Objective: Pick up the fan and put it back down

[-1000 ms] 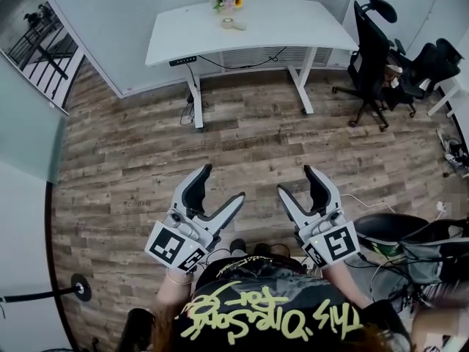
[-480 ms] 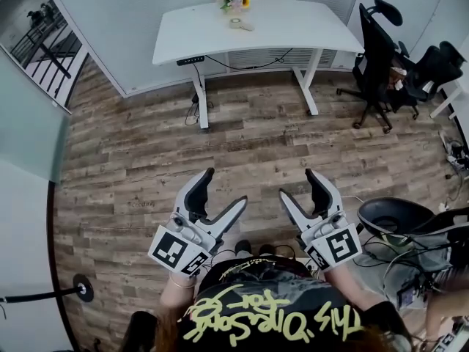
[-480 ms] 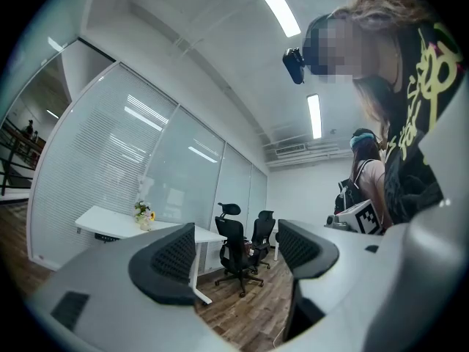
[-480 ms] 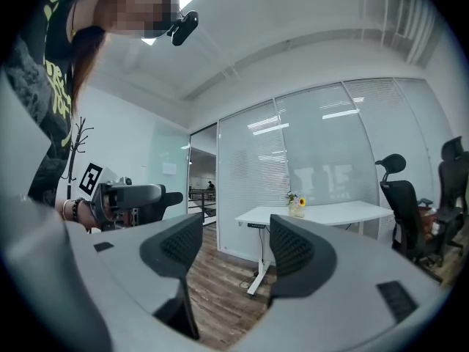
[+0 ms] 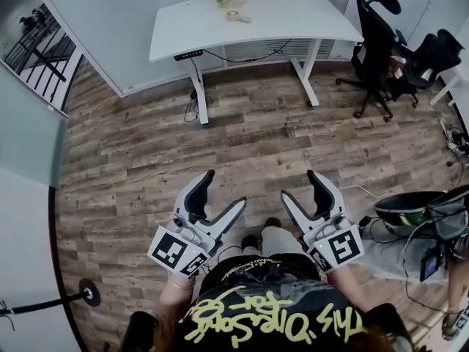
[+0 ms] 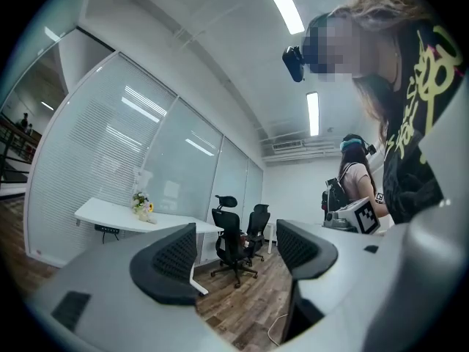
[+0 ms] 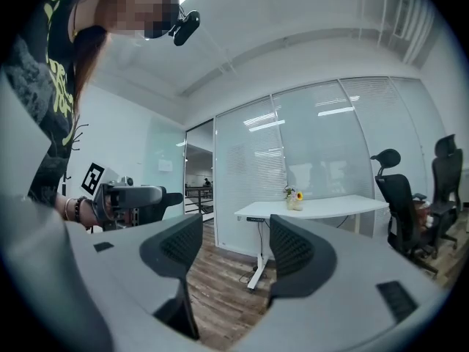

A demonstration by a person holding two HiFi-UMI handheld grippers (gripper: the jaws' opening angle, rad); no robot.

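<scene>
Left tongs (image 5: 225, 188), right tongs (image 5: 298, 184) gape (ceiling lights (image 6: 282, 6): gripper views only).

An office room, white desk (image 5: 249, 24) by glass walls (image 5: 146, 20), black swivel chairs (image 5: 381, 46), wood floor (image 5: 242, 145), long lights (image 6: 282, 2) on the ceiling

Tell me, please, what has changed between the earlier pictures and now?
Little has changed. The person's leg has come forward between the two grippers, and the white desk sits slightly higher in the head view. Nothing was taken hold of or let go. The left gripper and the right gripper stayed low in front of the body, jaws apart and empty.
</scene>
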